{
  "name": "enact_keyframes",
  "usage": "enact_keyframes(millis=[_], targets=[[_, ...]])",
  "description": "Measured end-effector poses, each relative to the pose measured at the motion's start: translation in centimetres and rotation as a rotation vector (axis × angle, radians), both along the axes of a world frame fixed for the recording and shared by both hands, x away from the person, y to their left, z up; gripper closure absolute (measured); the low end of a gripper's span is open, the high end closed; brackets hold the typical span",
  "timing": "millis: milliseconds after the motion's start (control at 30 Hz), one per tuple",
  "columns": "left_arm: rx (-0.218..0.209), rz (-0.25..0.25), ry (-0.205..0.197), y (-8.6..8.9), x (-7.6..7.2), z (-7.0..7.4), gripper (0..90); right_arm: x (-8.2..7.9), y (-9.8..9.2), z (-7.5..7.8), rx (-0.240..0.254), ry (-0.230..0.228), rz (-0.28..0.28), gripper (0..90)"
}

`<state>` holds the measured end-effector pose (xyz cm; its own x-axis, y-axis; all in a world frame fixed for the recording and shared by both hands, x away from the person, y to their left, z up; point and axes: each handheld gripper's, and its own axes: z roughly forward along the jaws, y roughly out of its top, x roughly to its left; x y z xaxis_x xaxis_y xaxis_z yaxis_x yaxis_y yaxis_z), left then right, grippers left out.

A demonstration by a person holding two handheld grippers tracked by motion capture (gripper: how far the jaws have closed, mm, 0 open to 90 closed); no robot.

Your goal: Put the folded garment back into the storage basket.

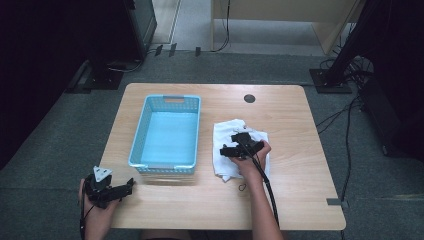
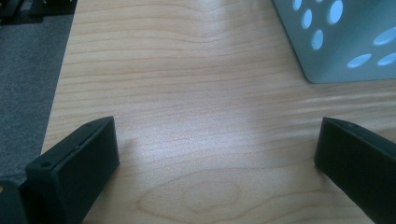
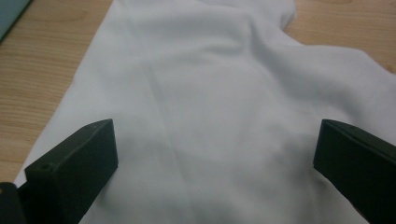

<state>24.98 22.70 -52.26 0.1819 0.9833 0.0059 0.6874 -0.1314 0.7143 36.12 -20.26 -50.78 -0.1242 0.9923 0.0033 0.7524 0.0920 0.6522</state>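
A crumpled white cloth [image 1: 231, 145] lies on the wooden table [image 1: 290, 150] just right of the light-blue perforated basket [image 1: 167, 132], its left edge near but apart from the basket's right wall. The right gripper [image 1: 239, 145] hovers over the middle of the cloth with its jaws spread wide and nothing between them, bare tabletop lying open to the cloth's right. The left gripper [image 1: 131, 184], jaws likewise wide apart, sits at the table's near-left corner, just short of the basket's near wall, over bare wood beside the table's left edge.
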Motion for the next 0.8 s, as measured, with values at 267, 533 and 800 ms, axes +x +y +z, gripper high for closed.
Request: enact_keyframes(millis=[267, 533, 800], targets=[[0.001, -0.001, 0.000, 0.0, 0.0, 0.0, 0.0, 0.0, 0.0, -1.1, 0.024, -0.004, 0.004, 0.0], [0.001, -0.001, 0.000, 0.0, 0.0, 0.0, 0.0, -0.8, 0.0, -1.2, 0.037, -0.069, 0.060, 15.6], [0.000, 0.000, 0.000, 0.0, 0.0, 0.0, 0.0, -1.0, -0.3, -0.9, 0.051, -0.094, 0.017, 44.2]])
